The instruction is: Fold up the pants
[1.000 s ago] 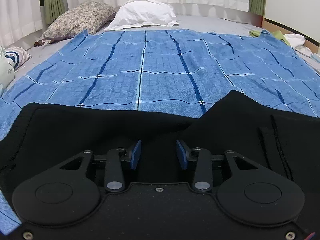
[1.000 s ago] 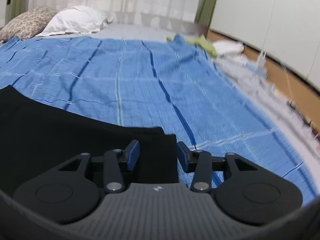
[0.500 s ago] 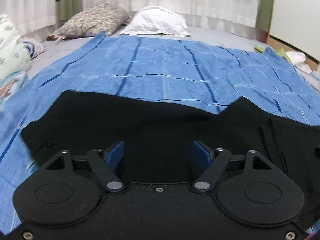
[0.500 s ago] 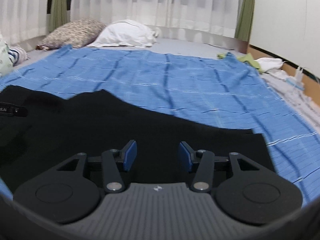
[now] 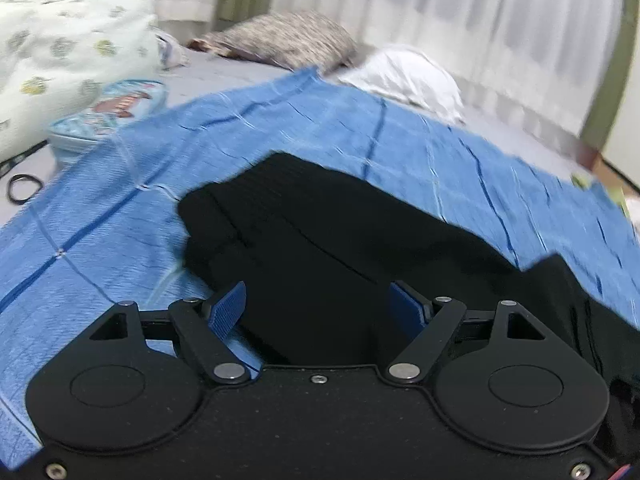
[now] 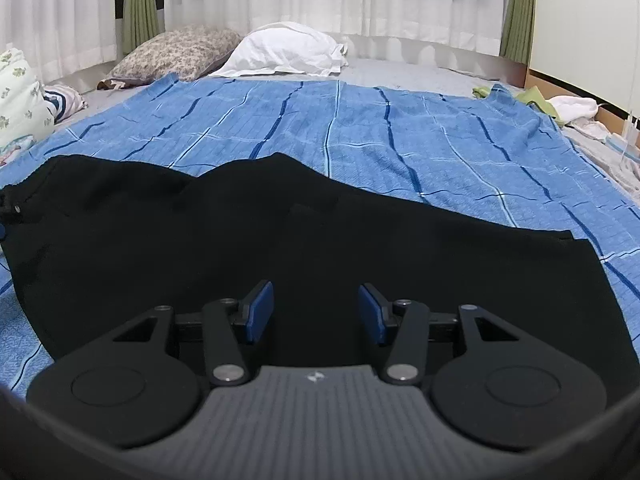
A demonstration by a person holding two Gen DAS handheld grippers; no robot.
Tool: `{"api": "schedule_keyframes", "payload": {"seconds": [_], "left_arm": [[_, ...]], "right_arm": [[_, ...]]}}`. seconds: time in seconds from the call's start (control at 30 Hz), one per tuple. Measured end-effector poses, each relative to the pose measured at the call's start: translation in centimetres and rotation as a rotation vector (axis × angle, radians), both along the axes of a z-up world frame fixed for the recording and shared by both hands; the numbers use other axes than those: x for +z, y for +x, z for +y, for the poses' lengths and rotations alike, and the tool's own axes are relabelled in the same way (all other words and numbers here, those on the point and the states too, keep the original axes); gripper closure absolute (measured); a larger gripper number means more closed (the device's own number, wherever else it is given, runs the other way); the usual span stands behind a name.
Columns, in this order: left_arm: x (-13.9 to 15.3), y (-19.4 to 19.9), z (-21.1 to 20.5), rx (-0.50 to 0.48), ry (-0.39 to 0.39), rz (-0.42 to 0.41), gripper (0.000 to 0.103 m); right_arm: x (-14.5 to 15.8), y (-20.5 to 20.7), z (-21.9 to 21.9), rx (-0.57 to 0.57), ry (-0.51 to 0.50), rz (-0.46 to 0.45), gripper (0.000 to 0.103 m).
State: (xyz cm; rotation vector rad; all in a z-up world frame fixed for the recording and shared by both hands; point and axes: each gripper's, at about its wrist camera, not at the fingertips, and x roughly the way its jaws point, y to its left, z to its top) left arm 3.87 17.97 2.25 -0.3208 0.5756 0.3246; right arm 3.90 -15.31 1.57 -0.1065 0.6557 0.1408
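Black pants (image 6: 280, 232) lie spread across a blue striped blanket (image 6: 400, 140) on the bed. In the left wrist view the pants' ribbed left end (image 5: 304, 220) lies just ahead of my left gripper (image 5: 318, 308), which is wide open and empty above it. My right gripper (image 6: 316, 312) is open and empty, hovering over the middle of the pants. The pants' right end (image 6: 580, 264) lies flat at the right. The left view is motion-blurred.
A patterned pillow (image 6: 176, 54) and a white pillow (image 6: 288, 48) lie at the head of the bed. A floral cushion (image 5: 68, 36), a light-blue pouch (image 5: 108, 114) and a black hair tie (image 5: 24, 188) sit left. Clothes (image 6: 572, 108) lie at the right.
My left gripper has opened wider and swung left toward the pants' left end. My right gripper has opened a little and shifted left over the middle of the pants.
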Motion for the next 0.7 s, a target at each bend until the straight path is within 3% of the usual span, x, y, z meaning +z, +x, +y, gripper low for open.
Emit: {"api": "schedule_keyframes", "payload": {"seconds": [0.13, 0.33, 0.43, 0.53, 0.7], "left_arm": [[-0.1, -0.4, 0.9, 0.065, -0.032, -0.053, 0.016], [-1.6, 0.4, 2.8, 0.111, -0.135, -0.013, 0.015], [-2.3, 0.2, 4.3, 0.137, -0.236, -0.054, 0.013], [-2.6, 0.2, 5.4, 0.155, -0.289, -0.083, 0.013], [-3.2, 1.4, 7.0, 0.186, -0.349, -0.107, 0.016]], "right_arm": [[-0.3, -0.1, 0.2, 0.000, 0.011, 0.008, 0.038], [-1.4, -1.4, 0.6, 0.109, 0.055, -0.008, 0.037], [-2.4, -1.8, 1.5, 0.135, 0.013, 0.006, 0.033], [-2.9, -2.1, 2.6, 0.141, -0.051, -0.021, 0.032], [-3.0, -2.2, 2.2, 0.144, -0.024, -0.020, 0.030]]}}
